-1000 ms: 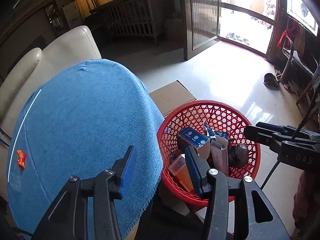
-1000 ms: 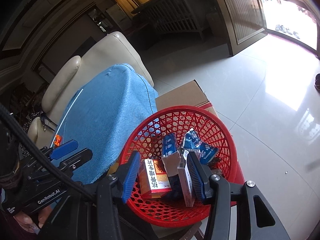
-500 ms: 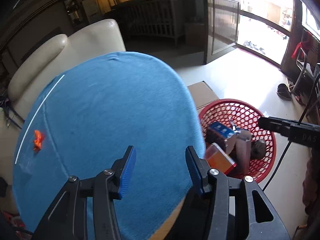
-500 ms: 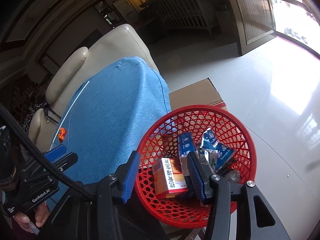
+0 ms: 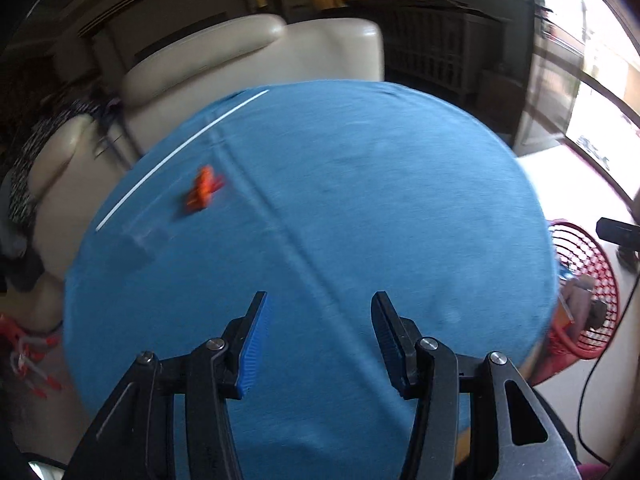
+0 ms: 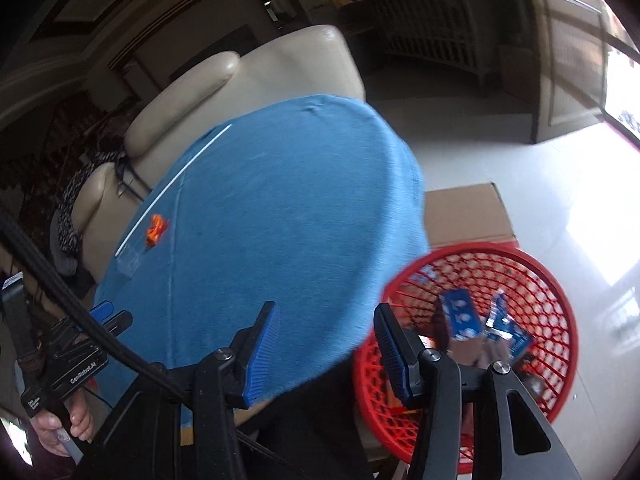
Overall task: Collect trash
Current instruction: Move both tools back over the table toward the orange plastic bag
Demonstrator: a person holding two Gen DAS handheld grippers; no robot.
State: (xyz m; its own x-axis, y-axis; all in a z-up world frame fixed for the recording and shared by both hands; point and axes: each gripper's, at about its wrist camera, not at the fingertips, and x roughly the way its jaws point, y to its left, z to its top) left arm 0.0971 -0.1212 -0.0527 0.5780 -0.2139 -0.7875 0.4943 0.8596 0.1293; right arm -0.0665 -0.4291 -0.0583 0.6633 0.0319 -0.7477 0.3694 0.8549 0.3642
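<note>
Meanwhile both the left hand-held gripper (image 5: 318, 334) and right hand-held gripper (image 6: 326, 340) gape empty; the orange wrapper (image 5: 202, 193) lies long-axis diagonal.

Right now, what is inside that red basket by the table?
The red basket holds blue packets and a cardboard box. The right gripper and the blue cloth hide its near side.

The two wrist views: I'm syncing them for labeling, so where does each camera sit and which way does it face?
Left wrist: on the left gripper, looking over the blue cloth at the orange scrap; open jaws show.
Right wrist: on the right gripper, facing cloth edge and red basket; open jaws, plus the left hand.
Shared: cloth, scrap, basket, cream sofa.
</note>
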